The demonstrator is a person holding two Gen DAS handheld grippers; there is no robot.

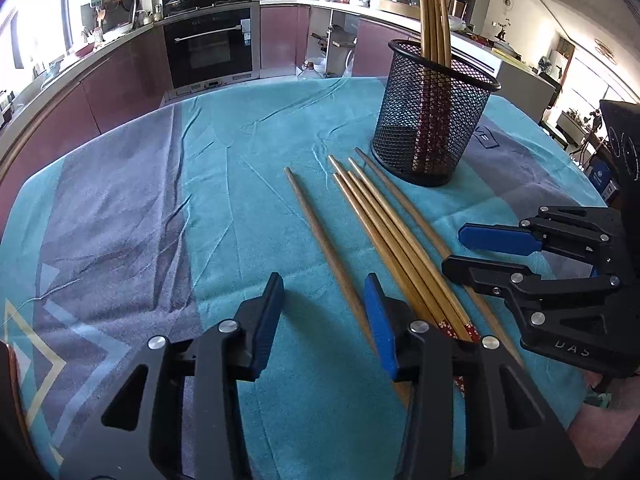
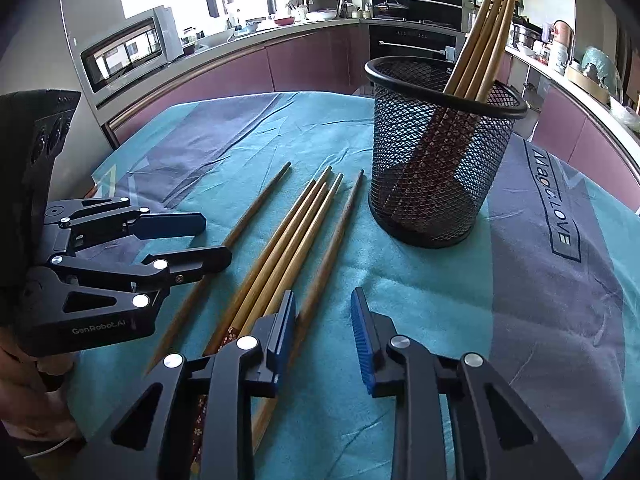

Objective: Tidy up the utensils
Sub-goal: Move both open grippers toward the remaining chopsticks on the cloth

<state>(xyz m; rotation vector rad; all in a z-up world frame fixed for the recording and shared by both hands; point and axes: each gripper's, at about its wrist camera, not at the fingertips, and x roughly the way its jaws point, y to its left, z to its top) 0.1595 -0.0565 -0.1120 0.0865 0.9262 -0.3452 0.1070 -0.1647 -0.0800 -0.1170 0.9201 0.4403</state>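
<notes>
Several wooden chopsticks (image 1: 384, 224) lie loose on the teal cloth, also in the right wrist view (image 2: 280, 236). A black mesh cup (image 1: 432, 116) stands behind them with several chopsticks (image 1: 434, 12) upright inside; it also shows in the right wrist view (image 2: 436, 152). My left gripper (image 1: 324, 320) is open and empty, low over the near ends, with one single chopstick (image 1: 320, 236) running between its fingers. My right gripper (image 2: 322, 334) is open and empty beside the rightmost chopstick (image 2: 332, 248). Each gripper shows in the other's view, the right one (image 1: 456, 250) and the left one (image 2: 216, 240).
The table wears a teal and grey cloth (image 1: 132, 216) with creases. Its far edge drops toward kitchen cabinets and an oven (image 1: 208, 46). A microwave (image 2: 128, 48) stands on the counter at the left in the right wrist view.
</notes>
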